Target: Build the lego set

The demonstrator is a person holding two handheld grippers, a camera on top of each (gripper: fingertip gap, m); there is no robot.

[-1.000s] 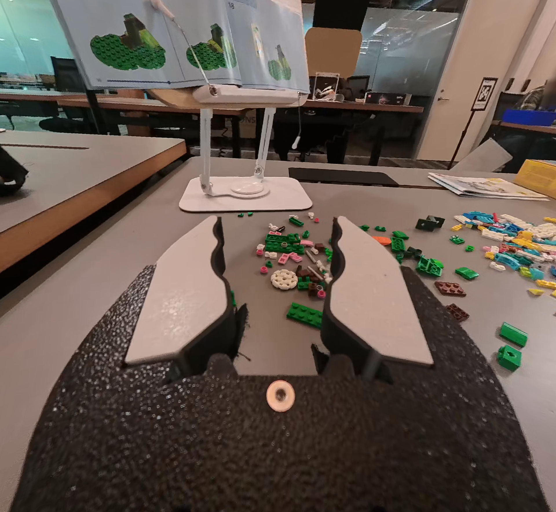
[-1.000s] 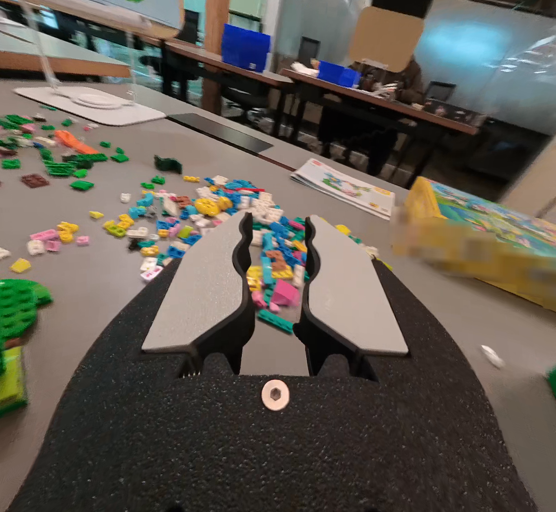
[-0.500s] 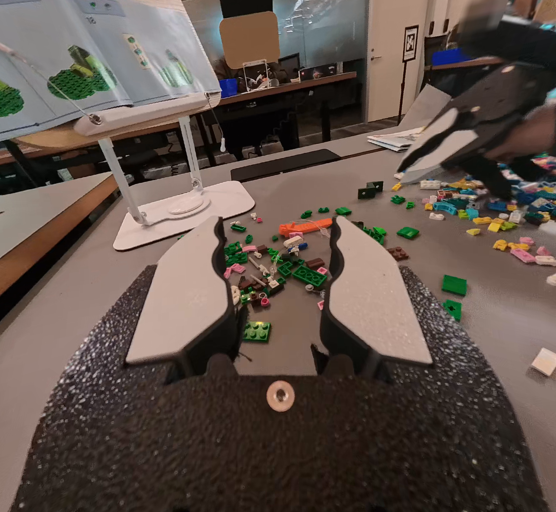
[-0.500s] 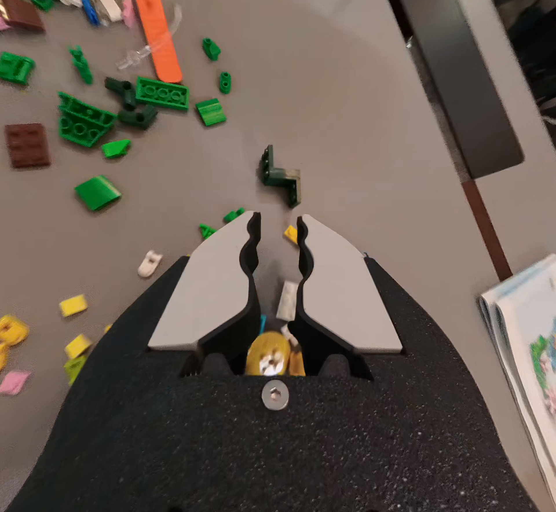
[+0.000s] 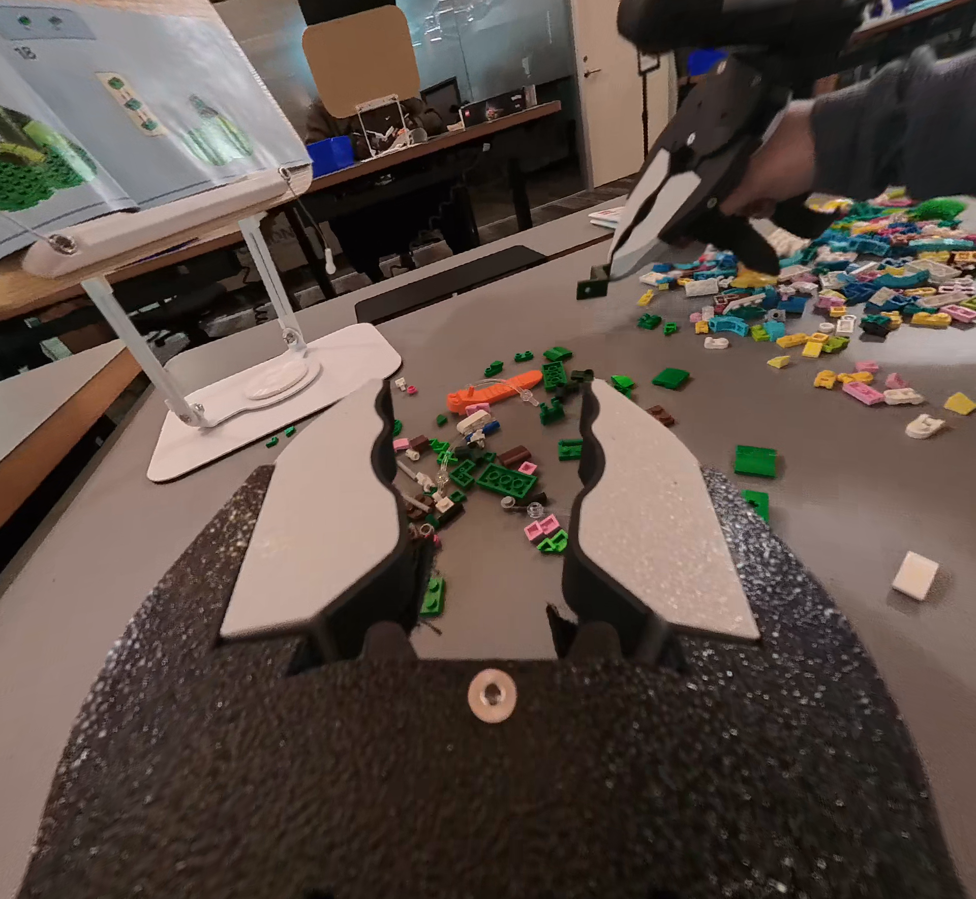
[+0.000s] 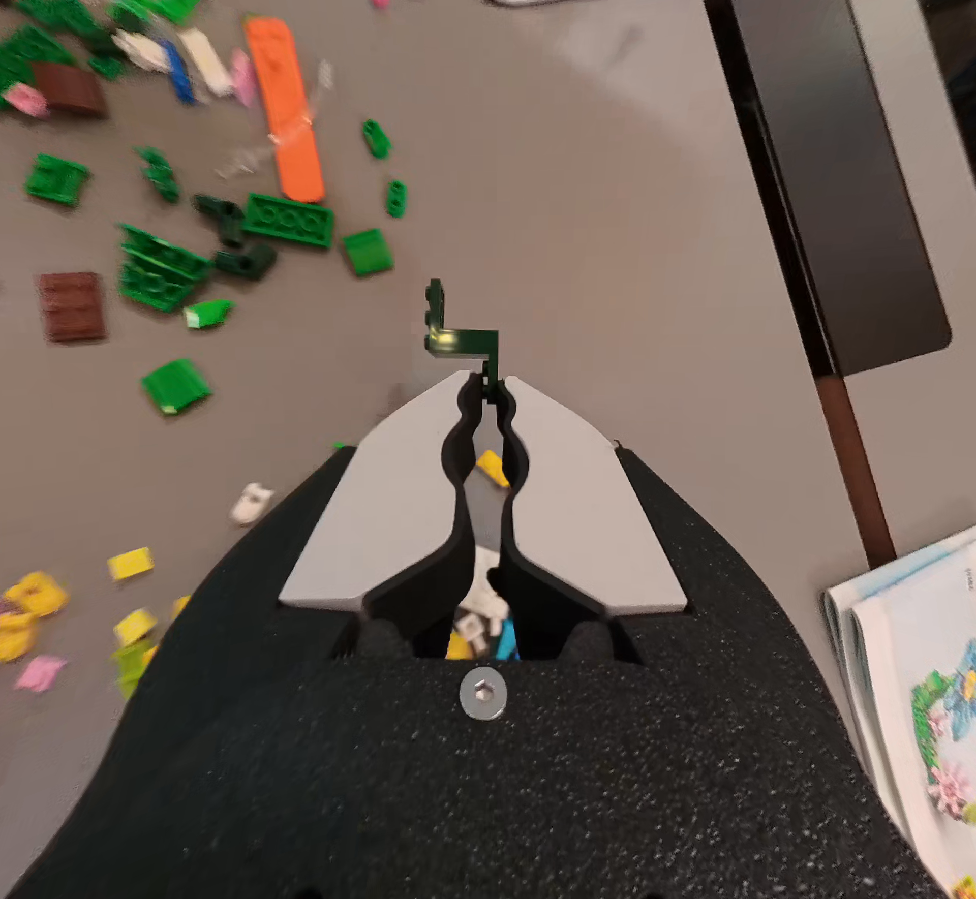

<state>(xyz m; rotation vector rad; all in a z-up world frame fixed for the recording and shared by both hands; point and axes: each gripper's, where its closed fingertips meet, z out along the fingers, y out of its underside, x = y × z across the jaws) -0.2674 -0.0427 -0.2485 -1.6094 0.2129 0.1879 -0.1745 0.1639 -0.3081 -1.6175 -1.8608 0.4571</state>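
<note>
two grippers over a grey tabletop (image 6: pixel 607 219). the right gripper (image 6: pixel 488 385) pinches a dark green bracket piece (image 6: pixel 459 340) at its fingertips, lifted off the tabletop; its gripped end is hidden, its free arm bends left then points away. the left gripper (image 5: pixel 486 430) hovers spread wide, empty, above scattered green bricks (image 5: pixel 504 477).

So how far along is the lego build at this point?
Early. No finished assembly is visible. In hand: the right gripper is shut on a dark green bracket piece, lifted off the table; the left gripper hovers open over loose green pieces. The colourful pile remains unsorted.
</note>
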